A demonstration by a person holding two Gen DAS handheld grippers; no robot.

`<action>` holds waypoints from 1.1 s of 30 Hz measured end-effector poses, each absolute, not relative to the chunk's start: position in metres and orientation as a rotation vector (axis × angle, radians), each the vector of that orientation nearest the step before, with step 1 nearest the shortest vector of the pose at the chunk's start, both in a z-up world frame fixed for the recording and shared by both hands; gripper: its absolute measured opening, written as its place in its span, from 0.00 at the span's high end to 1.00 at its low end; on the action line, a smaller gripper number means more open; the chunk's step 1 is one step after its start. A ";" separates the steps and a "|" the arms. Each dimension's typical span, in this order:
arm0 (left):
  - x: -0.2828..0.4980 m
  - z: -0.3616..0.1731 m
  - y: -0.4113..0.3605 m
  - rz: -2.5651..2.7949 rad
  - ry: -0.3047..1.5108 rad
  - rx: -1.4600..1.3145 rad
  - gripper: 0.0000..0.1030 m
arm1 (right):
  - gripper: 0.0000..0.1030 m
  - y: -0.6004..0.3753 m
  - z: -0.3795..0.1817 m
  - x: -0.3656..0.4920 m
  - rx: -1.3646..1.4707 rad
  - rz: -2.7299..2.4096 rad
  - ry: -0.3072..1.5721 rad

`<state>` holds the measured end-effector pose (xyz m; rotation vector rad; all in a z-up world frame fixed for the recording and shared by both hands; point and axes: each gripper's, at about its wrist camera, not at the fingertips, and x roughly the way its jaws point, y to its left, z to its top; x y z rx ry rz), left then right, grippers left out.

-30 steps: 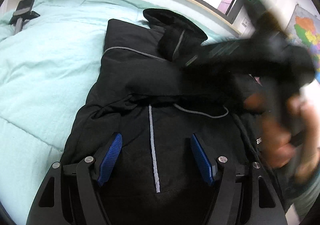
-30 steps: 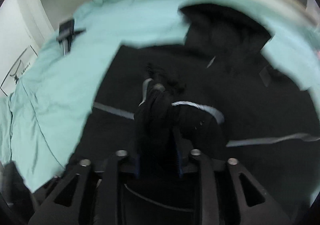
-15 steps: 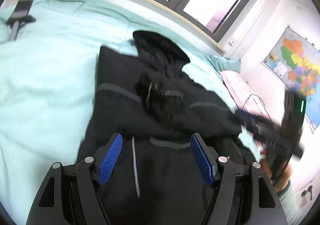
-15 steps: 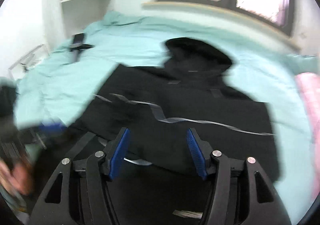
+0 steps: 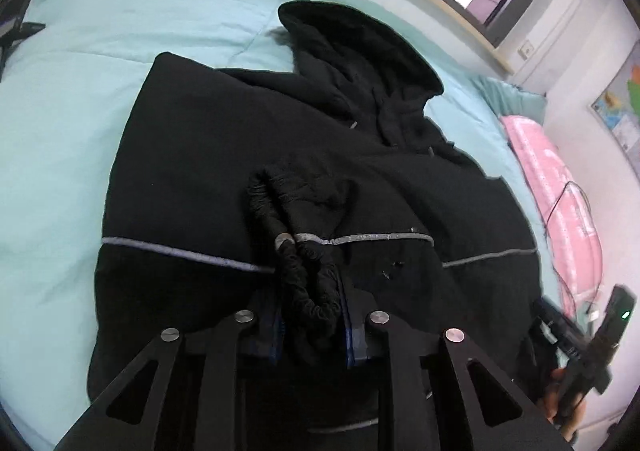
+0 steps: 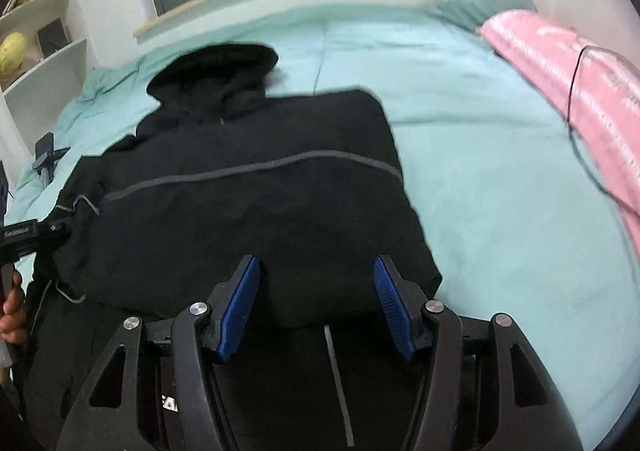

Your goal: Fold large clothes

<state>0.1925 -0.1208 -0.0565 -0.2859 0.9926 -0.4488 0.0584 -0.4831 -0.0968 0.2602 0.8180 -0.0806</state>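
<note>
Left tool [image 5: 312, 315] is clamped on the ribbed cuff [image 5: 308, 291] of the black hooded jacket [image 5: 224, 155], spread ahead on the bed [image 5: 60, 111]. Right tool [image 6: 316, 307] is held wide, empty. Cuff could probably be dragged, so the folded sleeve gets undone.

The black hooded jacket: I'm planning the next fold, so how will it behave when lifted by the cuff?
The black hooded jacket will probably drape limply: the left tongs bunch its elastic cuff. Its padded bulk suggests some weight, so it may drag across the teal duvet.
</note>
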 end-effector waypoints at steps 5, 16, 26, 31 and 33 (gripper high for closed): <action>0.187 -0.002 -0.071 -0.603 0.796 -0.457 0.82 | 0.40 -0.471 -0.073 0.053 0.269 -0.039 0.791; 0.212 -0.121 0.006 -0.652 1.036 -0.855 0.82 | 0.45 -0.442 -0.121 0.123 0.258 -0.008 0.958; 0.176 -0.020 0.004 -0.456 0.850 -0.449 0.77 | 0.38 -0.454 -0.094 0.108 0.342 0.038 0.931; 0.182 0.028 -0.046 -0.474 0.830 -0.320 0.68 | 0.34 -0.438 -0.053 0.122 0.337 0.102 0.843; 0.189 0.020 -0.079 -0.533 0.873 -0.271 0.62 | 0.34 -0.423 -0.050 0.145 0.285 0.098 0.850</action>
